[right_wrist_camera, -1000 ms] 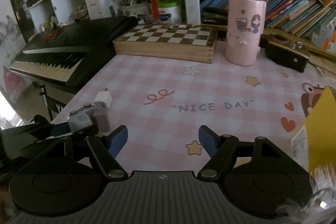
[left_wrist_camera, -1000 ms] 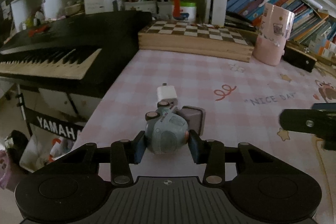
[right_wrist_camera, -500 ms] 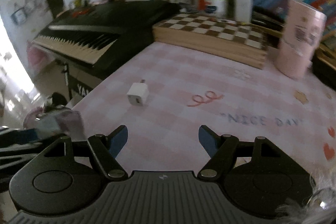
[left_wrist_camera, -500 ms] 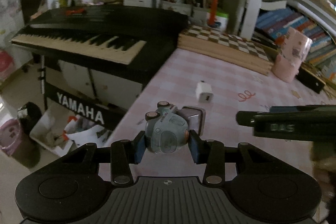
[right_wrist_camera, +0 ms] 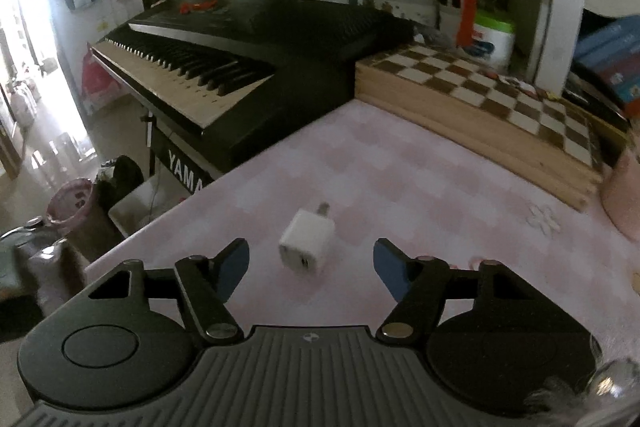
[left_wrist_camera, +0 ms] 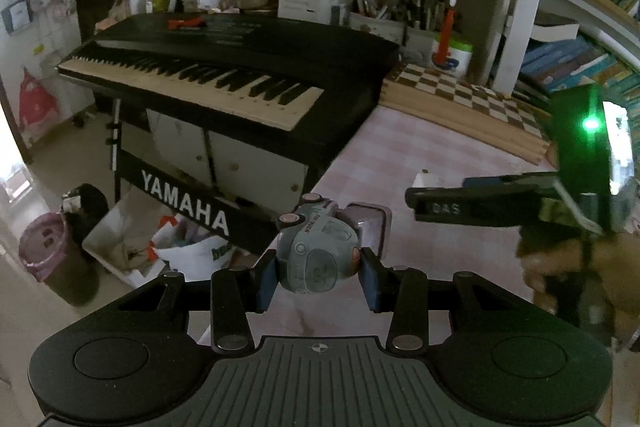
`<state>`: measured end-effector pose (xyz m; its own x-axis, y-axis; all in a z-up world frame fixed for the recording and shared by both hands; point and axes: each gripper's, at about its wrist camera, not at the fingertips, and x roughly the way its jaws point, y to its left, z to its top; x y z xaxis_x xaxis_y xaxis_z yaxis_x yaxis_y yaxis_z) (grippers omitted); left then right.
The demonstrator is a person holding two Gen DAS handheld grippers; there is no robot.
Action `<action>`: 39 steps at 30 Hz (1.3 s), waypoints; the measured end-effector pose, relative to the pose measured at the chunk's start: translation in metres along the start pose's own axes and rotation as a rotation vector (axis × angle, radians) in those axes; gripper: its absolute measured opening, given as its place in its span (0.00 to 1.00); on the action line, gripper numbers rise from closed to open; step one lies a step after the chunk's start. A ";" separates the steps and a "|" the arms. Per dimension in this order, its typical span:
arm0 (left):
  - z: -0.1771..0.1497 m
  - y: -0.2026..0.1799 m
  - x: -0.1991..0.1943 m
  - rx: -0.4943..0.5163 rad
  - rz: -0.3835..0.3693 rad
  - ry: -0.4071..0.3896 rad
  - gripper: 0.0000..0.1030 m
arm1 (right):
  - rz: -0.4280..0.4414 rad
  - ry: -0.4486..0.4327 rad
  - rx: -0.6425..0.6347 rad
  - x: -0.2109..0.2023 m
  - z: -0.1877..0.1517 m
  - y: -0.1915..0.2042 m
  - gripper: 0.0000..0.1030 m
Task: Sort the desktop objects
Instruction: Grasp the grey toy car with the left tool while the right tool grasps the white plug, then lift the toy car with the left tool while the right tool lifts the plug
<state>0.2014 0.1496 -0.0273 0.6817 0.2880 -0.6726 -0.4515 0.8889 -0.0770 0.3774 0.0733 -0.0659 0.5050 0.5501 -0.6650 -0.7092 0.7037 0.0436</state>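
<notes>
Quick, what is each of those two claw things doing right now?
Left gripper: jaws shut on the grey toy truck.
Right gripper: jaws open and closing, holding nothing; the white charger lies between them, untouched.

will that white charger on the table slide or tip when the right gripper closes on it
The white charger looks small, boxy and rigid, so it probably won't deform. It lies flat on the smooth tablecloth, so it may skid if one pad of the closing right gripper touches first.

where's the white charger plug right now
In the right wrist view, the white charger plug lies on the pink checkered desk mat, between the closing right gripper fingers, untouched, near the mat's keyboard-side edge.
</notes>
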 end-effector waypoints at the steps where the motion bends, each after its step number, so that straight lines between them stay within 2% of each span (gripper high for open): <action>1: 0.000 0.000 0.000 -0.001 0.002 -0.001 0.39 | 0.001 0.003 -0.002 0.005 0.002 0.000 0.61; 7: 0.003 -0.003 0.000 -0.001 0.000 -0.005 0.39 | -0.001 0.036 -0.004 0.026 0.005 0.001 0.46; 10: 0.004 -0.006 0.000 0.002 -0.008 -0.010 0.39 | -0.011 0.030 -0.014 0.026 0.005 0.000 0.30; 15: 0.007 -0.013 0.000 0.026 -0.030 -0.016 0.39 | -0.018 0.026 -0.013 0.016 0.003 -0.005 0.30; 23: 0.011 -0.023 -0.004 0.049 -0.073 -0.035 0.39 | -0.042 -0.003 0.038 -0.028 -0.005 -0.017 0.30; 39: 0.010 -0.039 -0.027 0.124 -0.254 -0.069 0.39 | -0.163 -0.071 0.212 -0.153 -0.041 -0.028 0.30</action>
<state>0.2065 0.1105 0.0015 0.8035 0.0708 -0.5911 -0.1908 0.9712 -0.1430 0.2994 -0.0493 0.0040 0.6421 0.4471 -0.6228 -0.5013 0.8595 0.1002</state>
